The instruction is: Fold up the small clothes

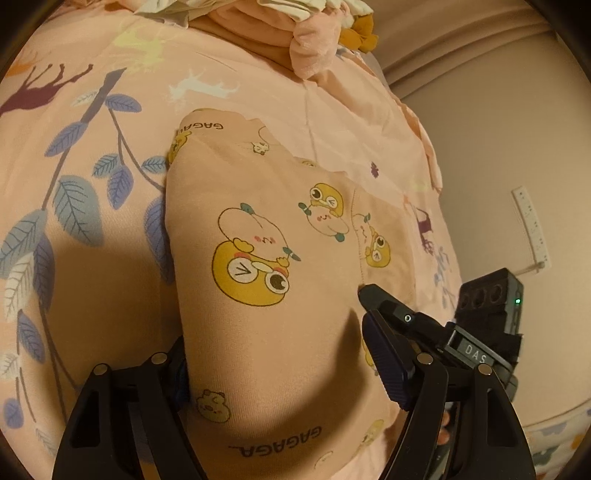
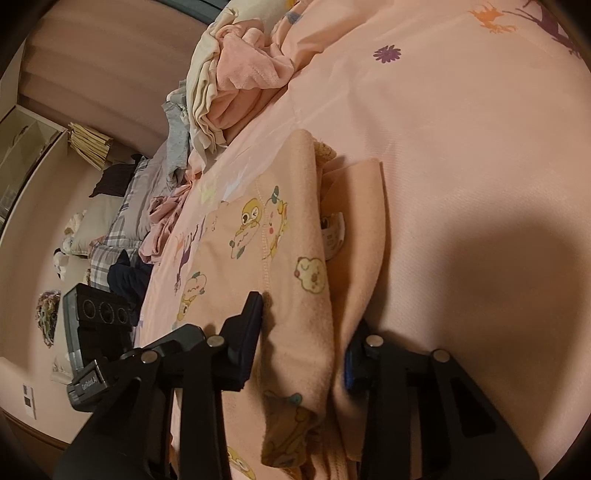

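Note:
A small peach garment point(image 1: 258, 221) printed with yellow cartoon figures lies folded on the pink bed sheet point(image 1: 92, 155). My left gripper point(image 1: 282, 373) straddles its near end with the jaws wide apart, one finger at each side edge, and is open. In the right wrist view the same garment point(image 2: 295, 266) shows doubled layers with a label inside. My right gripper point(image 2: 301, 350) has a bunched fold of that cloth filling the gap between its pads. One finger of the right gripper point(image 1: 391, 306) rests on the garment's right edge, close beside the left gripper's right finger.
A heap of loose clothes point(image 1: 288, 33) lies at the far end of the bed, seen as pink and cream cloth point(image 2: 236, 74). The bed's edge drops off toward a wall with a socket strip point(image 1: 532, 225). Pillows and dark clothing point(image 2: 110, 229) lie beyond the bed.

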The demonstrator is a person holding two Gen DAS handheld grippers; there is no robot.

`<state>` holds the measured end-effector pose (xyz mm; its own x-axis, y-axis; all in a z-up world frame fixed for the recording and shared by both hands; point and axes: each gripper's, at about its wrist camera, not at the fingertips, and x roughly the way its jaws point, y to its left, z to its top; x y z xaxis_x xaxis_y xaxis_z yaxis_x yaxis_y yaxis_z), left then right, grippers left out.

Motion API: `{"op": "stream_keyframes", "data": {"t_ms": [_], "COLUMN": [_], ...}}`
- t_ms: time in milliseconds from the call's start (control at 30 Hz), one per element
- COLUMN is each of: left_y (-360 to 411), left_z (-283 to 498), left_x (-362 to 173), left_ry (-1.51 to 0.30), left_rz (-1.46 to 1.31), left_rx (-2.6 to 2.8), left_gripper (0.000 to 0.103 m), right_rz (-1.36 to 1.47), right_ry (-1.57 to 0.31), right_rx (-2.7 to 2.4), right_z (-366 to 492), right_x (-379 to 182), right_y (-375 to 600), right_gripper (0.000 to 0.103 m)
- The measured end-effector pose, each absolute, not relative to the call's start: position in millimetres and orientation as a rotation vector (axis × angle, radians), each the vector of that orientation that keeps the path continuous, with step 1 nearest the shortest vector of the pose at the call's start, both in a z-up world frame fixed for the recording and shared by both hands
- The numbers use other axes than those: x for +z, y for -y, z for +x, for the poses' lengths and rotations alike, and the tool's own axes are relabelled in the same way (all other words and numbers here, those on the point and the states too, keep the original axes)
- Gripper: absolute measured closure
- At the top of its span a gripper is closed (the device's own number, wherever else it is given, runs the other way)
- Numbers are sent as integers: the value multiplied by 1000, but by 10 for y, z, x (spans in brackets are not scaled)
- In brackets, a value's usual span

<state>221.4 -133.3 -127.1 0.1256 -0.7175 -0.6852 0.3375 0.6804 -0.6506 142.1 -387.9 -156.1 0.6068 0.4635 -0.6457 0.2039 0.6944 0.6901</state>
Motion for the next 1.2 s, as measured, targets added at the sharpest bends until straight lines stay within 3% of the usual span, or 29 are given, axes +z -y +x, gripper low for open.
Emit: {"op": "stream_keyframes", "data": {"t_ms": [267, 533, 1200], "left_y": [1390, 1465, 1546], "left_z": [2131, 2081, 2056], "left_x": [-1239, -1187, -1143], "left_ry": [-1188, -1150, -1135], "left_rz": [-273, -213, -170], "left_rx": [-720, -699, -672], "left_gripper": [50, 64, 65], "right_rz": [737, 608, 511], "right_ry": [-927, -892, -847], "right_rx": [143, 116, 125], "right_z": [1440, 1426, 1359], "right_x": [-1496, -1315, -1117], "right_y": [3775, 3588, 3290], "right_gripper": [76, 80, 83]}}
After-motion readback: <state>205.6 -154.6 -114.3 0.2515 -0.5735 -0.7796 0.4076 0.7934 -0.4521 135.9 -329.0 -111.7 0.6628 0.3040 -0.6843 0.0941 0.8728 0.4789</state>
